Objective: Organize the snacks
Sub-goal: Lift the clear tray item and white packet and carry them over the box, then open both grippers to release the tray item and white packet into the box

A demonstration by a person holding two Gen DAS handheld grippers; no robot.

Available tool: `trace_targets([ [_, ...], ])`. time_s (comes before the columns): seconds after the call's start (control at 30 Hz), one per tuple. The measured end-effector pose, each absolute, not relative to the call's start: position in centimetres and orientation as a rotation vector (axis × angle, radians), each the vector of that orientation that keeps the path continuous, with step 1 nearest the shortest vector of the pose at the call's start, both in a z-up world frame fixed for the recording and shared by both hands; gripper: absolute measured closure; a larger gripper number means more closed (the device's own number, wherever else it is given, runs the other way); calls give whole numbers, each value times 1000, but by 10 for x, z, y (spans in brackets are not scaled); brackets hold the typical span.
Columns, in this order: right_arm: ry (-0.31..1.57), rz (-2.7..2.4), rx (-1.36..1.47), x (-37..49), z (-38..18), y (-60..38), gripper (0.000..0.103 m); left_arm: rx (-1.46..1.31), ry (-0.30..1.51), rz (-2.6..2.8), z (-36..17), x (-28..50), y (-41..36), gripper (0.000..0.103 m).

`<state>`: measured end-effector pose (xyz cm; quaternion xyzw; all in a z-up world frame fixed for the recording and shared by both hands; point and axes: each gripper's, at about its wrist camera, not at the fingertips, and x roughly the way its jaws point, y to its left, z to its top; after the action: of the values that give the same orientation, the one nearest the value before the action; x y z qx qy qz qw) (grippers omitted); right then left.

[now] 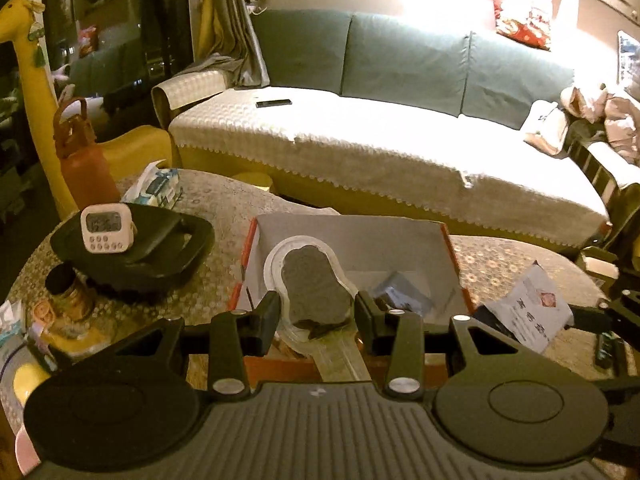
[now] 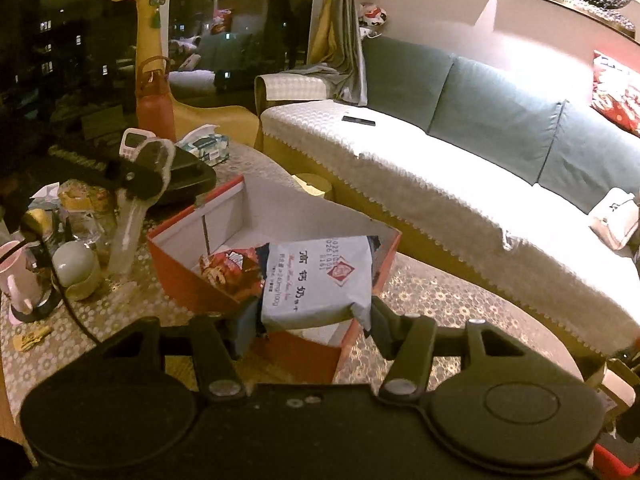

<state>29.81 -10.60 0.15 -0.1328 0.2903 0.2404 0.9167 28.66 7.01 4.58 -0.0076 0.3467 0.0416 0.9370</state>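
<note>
Left gripper [image 1: 316, 312]: fingers clamped on a clear plastic paw-shaped lollipop pack with dark filling [image 1: 314, 284], held above the near edge of the open red-and-white cardboard box [image 1: 454, 256], apparently ready for dropping in. Right gripper [image 2: 312, 316]: fingers pinching a pale grey milk-snack pouch with red diamond logo [image 2: 318, 276], tilted over the same box, above a red printed snack bag [image 2: 224, 268] already inside. Box resting on the patterned surface [image 2: 440, 292], likely serving as the collecting container.
</note>
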Motion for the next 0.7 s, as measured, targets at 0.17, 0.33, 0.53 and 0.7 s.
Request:
trace_targets([
  [0.17,625,491,-274,328,-11,-95,46,12,734,96,32,322,75,63],
  [0.33,671,488,-261,361,-27,-82,46,23,756,116,18,354,81,63],
  [0.53,731,494,-235,394,-47,-67,46,30,821,137,-5,390,85,63],
  [0.7,781,511,-233,412,-62,-54,46,32,889,149,-28,411,85,63],
])
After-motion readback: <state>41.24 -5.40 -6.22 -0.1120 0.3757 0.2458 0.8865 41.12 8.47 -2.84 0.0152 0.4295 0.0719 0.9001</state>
